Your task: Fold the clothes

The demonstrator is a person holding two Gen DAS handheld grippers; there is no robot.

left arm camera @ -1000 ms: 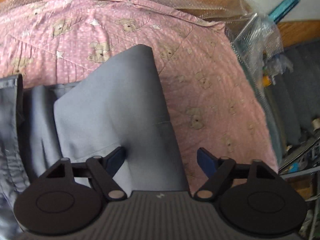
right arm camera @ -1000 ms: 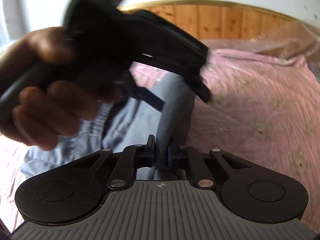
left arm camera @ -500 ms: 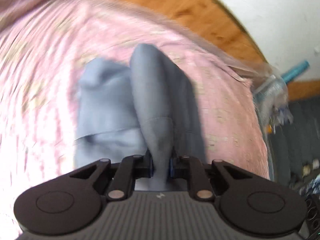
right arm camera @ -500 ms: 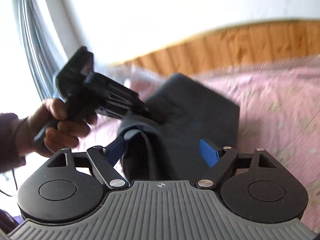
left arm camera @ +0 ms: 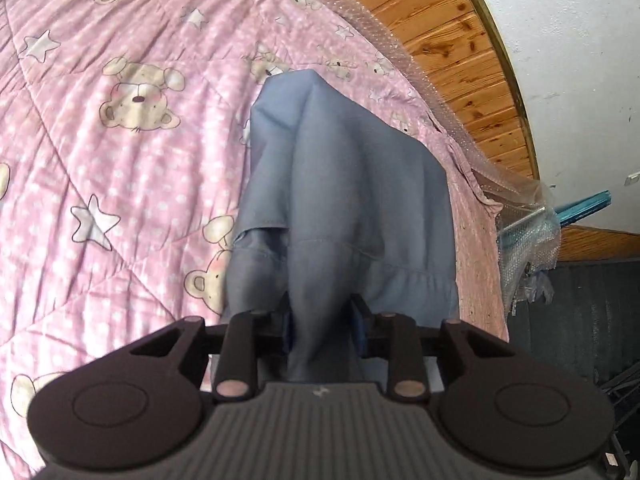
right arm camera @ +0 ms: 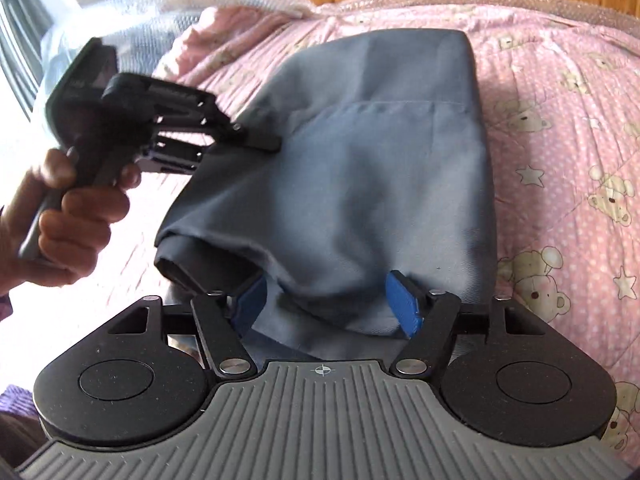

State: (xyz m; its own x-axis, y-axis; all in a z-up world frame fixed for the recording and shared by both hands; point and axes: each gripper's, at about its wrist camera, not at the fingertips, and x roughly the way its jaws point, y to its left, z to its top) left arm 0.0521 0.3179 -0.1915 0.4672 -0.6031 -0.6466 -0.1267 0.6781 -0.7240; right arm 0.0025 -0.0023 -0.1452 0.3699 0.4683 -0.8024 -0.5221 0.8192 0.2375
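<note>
Folded grey-blue cloth garment (right arm camera: 360, 168) on pink bear-print quilt (right arm camera: 560, 128): bunched fold lodged between opening left hand-held gripper (left arm camera: 322, 326); edge draped between closing, wide-spread right hand-held gripper (right arm camera: 328, 304), ungripped.

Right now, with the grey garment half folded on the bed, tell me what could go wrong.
1. The left gripper is opening with a bunched fold of the grey garment between its pads; that fold may spring apart.
2. The right gripper stands wide, closing around loose cloth, so it may catch only one layer.
3. The open hem hangs unevenly on the pink quilt, likely leaving a crooked fold.
</note>
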